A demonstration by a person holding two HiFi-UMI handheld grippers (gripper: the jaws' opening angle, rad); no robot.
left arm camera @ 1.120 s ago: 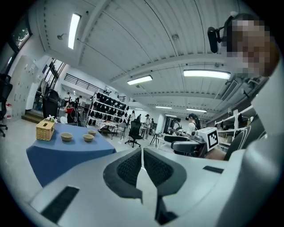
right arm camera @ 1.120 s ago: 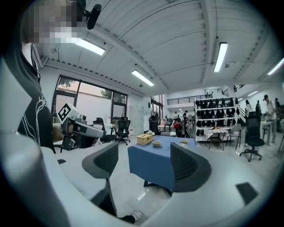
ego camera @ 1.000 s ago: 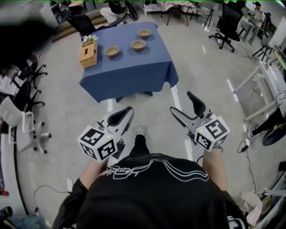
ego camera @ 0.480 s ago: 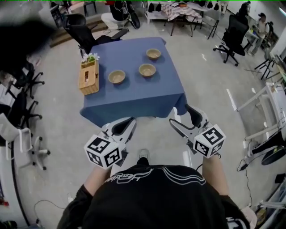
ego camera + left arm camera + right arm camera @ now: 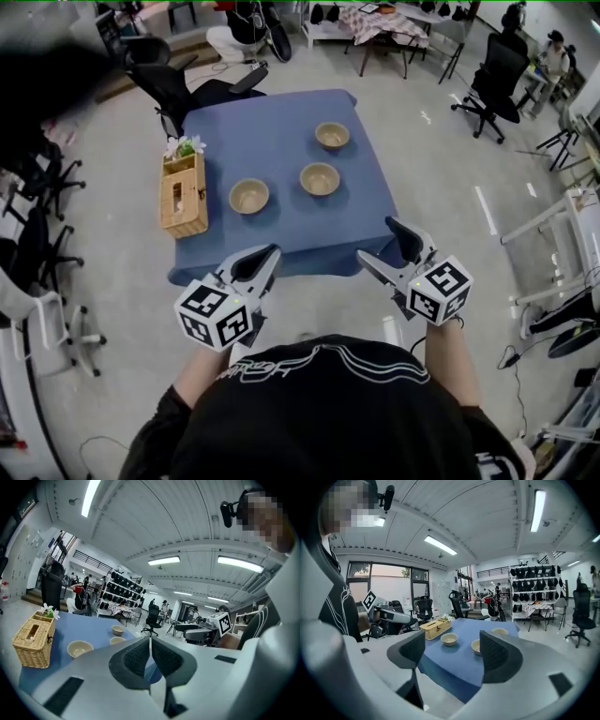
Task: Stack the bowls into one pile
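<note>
Bowls (image 5: 320, 178) sit upright, mouths up — three apart on the table (image 5: 272, 127).

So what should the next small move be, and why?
Probably step in and reach the right gripper, fingers apart, toward the near bowl: it, the left bowl and the far bowl sit apart on the table, beyond its reach.

Head view: dark blurred mass (image 5: 42, 89) fills top-left corner; desk (image 5: 281, 131) front drape partly behind left claw (image 5: 270, 253) and right claw (image 5: 378, 240). Right gripper view: bowl (image 5: 475, 646) half hidden by claw's jaw.
</note>
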